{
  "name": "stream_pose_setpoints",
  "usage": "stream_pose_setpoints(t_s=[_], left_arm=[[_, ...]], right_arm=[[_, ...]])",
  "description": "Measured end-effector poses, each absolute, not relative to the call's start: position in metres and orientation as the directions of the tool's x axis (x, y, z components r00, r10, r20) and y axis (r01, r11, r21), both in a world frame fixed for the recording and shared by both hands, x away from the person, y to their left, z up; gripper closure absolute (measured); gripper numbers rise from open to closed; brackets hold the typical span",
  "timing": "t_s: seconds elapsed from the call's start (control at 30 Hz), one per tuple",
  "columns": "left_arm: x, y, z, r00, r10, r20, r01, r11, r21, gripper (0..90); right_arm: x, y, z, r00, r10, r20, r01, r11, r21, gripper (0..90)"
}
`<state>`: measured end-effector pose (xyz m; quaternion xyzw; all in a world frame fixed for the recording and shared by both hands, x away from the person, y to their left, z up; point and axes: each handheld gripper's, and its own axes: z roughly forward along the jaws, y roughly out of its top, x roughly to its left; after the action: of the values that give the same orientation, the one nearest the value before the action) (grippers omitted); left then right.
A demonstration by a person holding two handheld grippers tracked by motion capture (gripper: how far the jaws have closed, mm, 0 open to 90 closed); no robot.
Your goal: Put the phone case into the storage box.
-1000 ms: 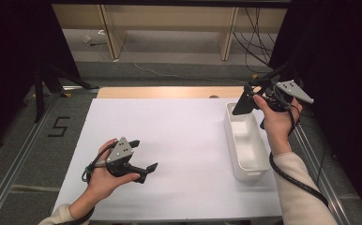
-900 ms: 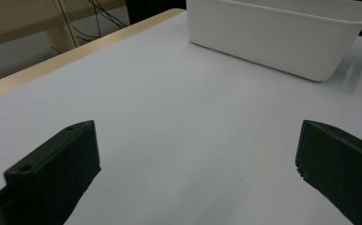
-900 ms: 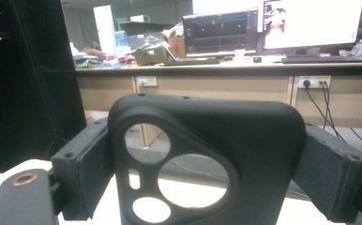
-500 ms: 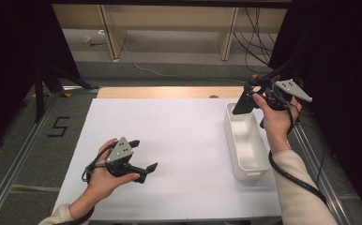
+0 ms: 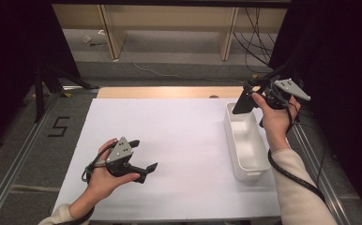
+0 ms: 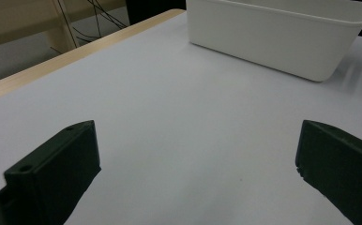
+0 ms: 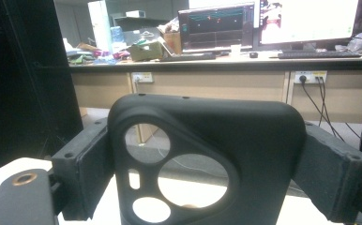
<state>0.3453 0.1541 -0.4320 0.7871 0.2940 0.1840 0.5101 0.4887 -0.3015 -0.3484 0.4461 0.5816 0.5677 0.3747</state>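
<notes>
White bin (image 5: 248, 140) beneath clamped phone case (image 7: 202, 159) — unobstructed

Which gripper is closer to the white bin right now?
Right. The right gripper, shut on a black phone case, hangs over the white bin's far end. The left gripper sits open on the table, well left of it.

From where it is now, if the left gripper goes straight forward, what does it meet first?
Probably the white bin; between the open left gripper and it lies only bare table.
</notes>
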Motion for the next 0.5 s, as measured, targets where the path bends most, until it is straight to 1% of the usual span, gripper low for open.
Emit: stream_pose_setpoints(t_s=[0.5], left_arm=[[0.3452,0.1542,-0.4319,0.760,0.650,-0.008,0.274,-0.309,0.911,0.0]], right_arm=[[0.4933,-0.3009,-0.3488,-0.319,0.945,0.068,0.096,-0.039,0.995,15.2]])
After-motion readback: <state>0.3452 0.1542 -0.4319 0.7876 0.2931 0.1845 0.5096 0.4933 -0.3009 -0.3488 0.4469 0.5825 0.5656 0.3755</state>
